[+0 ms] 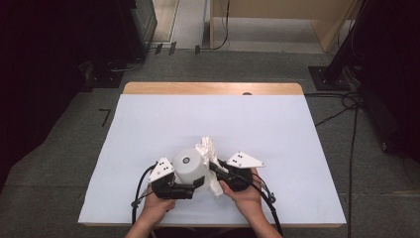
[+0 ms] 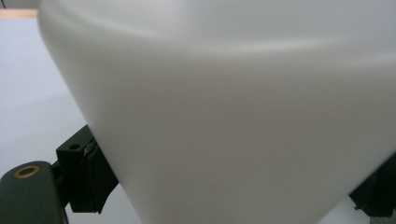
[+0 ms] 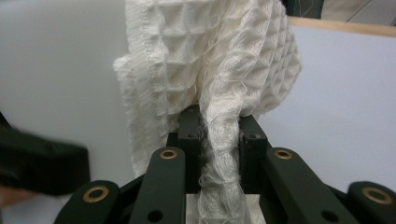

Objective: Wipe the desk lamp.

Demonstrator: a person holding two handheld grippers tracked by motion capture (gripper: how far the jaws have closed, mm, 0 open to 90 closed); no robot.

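Note:
A white plastic cup-like container [image 1: 189, 165] stands upside down near the table's front edge, its round base facing up. My left gripper [image 1: 190, 187] is shut on it from the left and front; in the left gripper view the container's wall [image 2: 233, 121] bulges between the two black jaws. A white waffle-weave cloth [image 1: 209, 151] is bunched against the container's right side. My right gripper [image 1: 216, 168] is shut on that cloth, and in the right gripper view the cloth [image 3: 219, 79] rises out of the pinched jaws beside the container [image 3: 60, 70].
A white sheet covers the table [image 1: 213, 119], with a wooden strip [image 1: 213, 88] bare along the far edge. Dark equipment and cables stand on the floor to the left and right. Both of the person's hands sit close together at the front edge.

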